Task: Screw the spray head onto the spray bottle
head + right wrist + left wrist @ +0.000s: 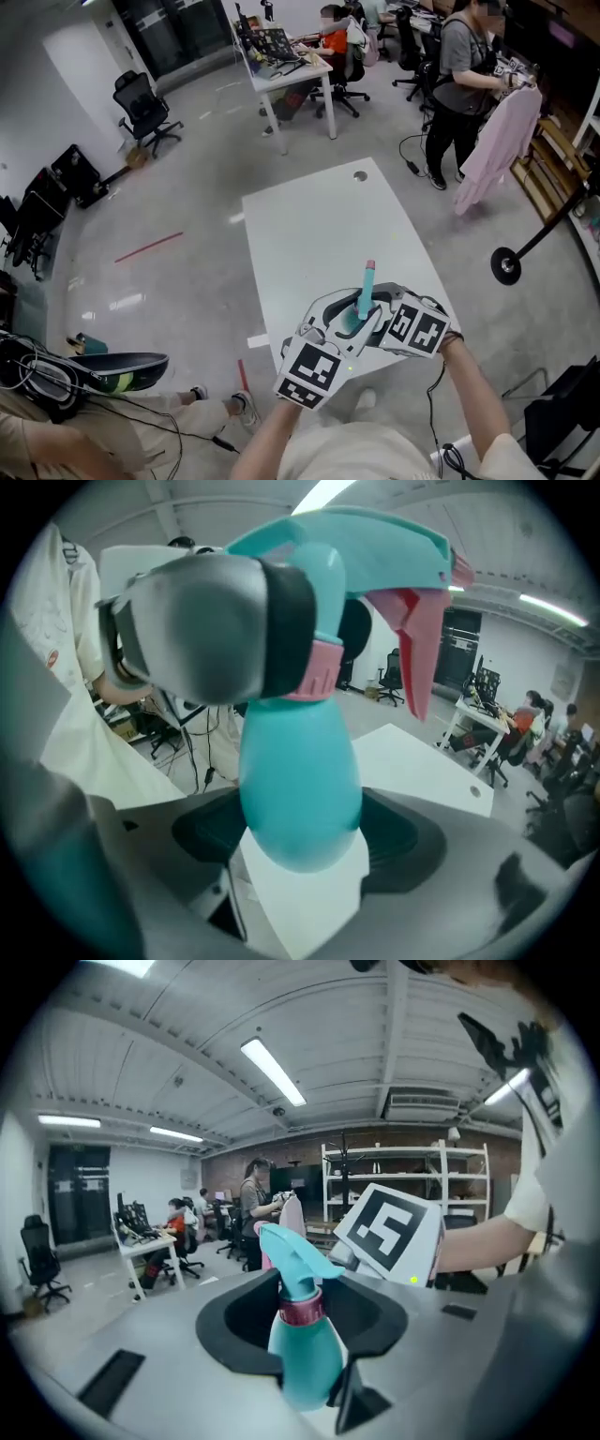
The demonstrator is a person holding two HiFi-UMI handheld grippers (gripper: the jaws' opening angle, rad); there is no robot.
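Item: spray bottle, lower centre of the head view, body clamped between the right gripper jaws. Spray head clamped at its pink collar by the left gripper jaws. Likely faults: an off-axis twist cross-threads the collar; a slipping pad drops the lot onto the white table beyond.

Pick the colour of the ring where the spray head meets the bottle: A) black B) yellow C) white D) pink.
D: the ring between the teal spray head and the spray bottle shows pink in both gripper views.
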